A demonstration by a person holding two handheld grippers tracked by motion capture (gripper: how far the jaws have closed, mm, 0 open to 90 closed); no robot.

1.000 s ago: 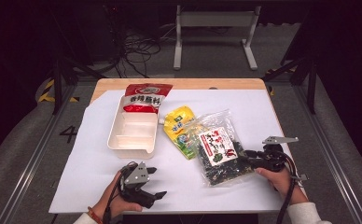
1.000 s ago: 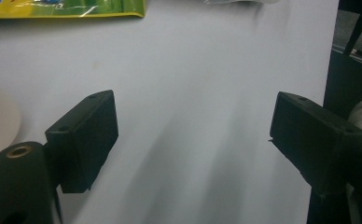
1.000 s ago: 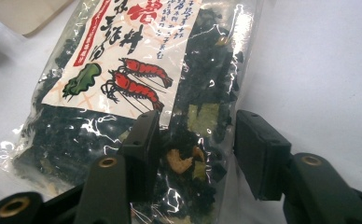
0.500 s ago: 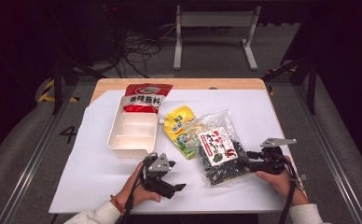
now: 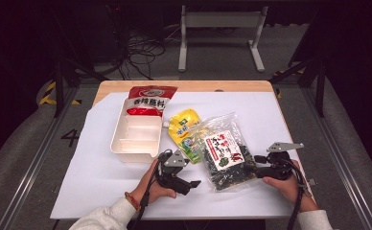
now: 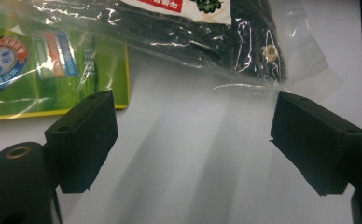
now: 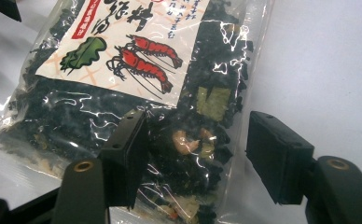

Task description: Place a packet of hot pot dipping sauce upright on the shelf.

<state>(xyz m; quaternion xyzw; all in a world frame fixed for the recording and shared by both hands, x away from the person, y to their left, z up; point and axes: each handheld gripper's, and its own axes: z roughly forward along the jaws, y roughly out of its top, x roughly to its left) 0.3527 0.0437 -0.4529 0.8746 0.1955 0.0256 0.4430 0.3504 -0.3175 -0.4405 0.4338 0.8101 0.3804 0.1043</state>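
Note:
A clear bag of dark seaweed [image 5: 225,155] with a shrimp label lies on the white table sheet at centre right. My right gripper [image 5: 252,164] is at the bag's right edge. In the right gripper view its jaws have just been opening, and my right gripper [image 7: 198,135] now stands open. The seaweed bag's [image 7: 123,60] lower corner lies between the pads, not pressed. My left gripper [image 5: 190,179] is open just left of the bag. In the left gripper view nothing is between the jaws of my left gripper [image 6: 193,112], and the seaweed bag [image 6: 207,42] lies just ahead.
A yellow-green pouch [image 5: 184,129] lies partly under the bag's left side, and the same pouch [image 6: 53,74] sits ahead of my left jaw. A white divided tray [image 5: 119,146] sits left of it on a red pouch [image 5: 148,98]. The table's front edge is close to both hands.
My left gripper has moved right and a little forward, up to the seaweed bag's left edge. The right hand has stayed in place at the bag.

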